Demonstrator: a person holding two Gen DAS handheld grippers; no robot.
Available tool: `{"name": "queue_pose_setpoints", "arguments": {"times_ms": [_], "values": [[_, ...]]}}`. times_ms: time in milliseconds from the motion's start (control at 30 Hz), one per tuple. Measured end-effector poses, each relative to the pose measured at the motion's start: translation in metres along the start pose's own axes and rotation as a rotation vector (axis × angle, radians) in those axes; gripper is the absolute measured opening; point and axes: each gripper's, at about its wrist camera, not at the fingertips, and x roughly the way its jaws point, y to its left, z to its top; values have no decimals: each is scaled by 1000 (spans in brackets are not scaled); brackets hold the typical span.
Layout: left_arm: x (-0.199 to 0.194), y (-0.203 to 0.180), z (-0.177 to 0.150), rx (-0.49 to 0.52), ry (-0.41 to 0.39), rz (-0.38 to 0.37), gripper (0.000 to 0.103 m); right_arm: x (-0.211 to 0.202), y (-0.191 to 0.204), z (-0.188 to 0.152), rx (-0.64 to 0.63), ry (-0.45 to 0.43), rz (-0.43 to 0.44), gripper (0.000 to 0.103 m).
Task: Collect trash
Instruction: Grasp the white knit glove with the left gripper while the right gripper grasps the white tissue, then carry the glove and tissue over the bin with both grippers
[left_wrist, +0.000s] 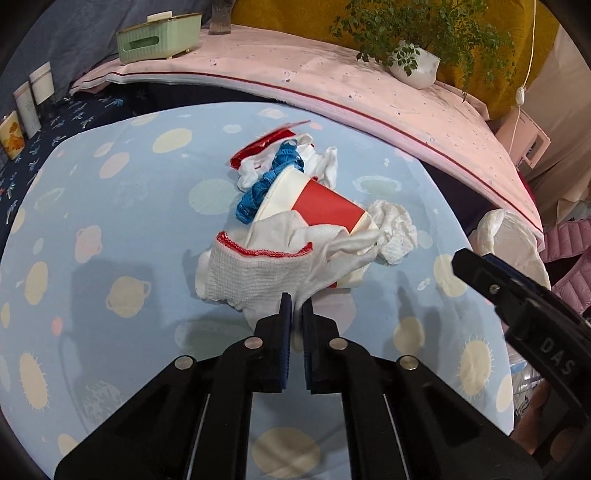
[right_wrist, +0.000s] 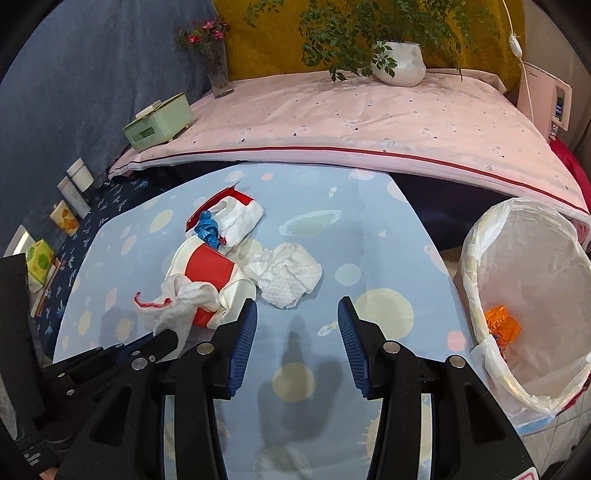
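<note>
We found the left gripper (left_wrist: 296, 306) pinching the glove (left_wrist: 258, 269) just ahead of its tips, the right gripper (right_wrist: 297, 317) spread and empty. We judged the cup (left_wrist: 317, 206) lying on the glove might roll off the table (left_wrist: 110, 229) once the glove was lifted.

A red-and-white cup (left_wrist: 321, 206), a white glove (left_wrist: 258, 269) with red trim and blue ribbon (left_wrist: 258, 192) lie on a light-blue, planet-patterned surface (left_wrist: 110, 229).

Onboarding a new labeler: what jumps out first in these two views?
The trash heap mid-table: a red-and-white paper cup on its side, with a white glove draped over it and a crumpled tissue beside it. The left tool is shut on the glove's edge. Right of the table stands a lined bin holding an orange wrapper.
</note>
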Motion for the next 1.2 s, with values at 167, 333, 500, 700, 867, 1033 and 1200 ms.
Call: {"name": "queue_pose_setpoints", "arguments": {"times_ms": [167,333,500,700,867,1033,1200], "values": [[-18,3,5,-17,-39,-26,3,13,3,3,-1,21,-2,45],[-31,9,19,-40,-70,-23,3,32,8,10,-12,42,-10,45],[-35,13,34,-51,-92,-6,3,54,8,20,-3,63,-18,45],[-30,13,44,-47,-88,-2,3,84,7,21,1,109,-21,44],[-26,7,44,-33,-79,-2,3,86,2,16,17,116,21,18],[-29,-3,42,-21,-80,-9,3,64,-3,17,28,72,36,15],[-38,-20,40,-5,-89,-27,3,28,-14,22,47,4,50,14]]}}
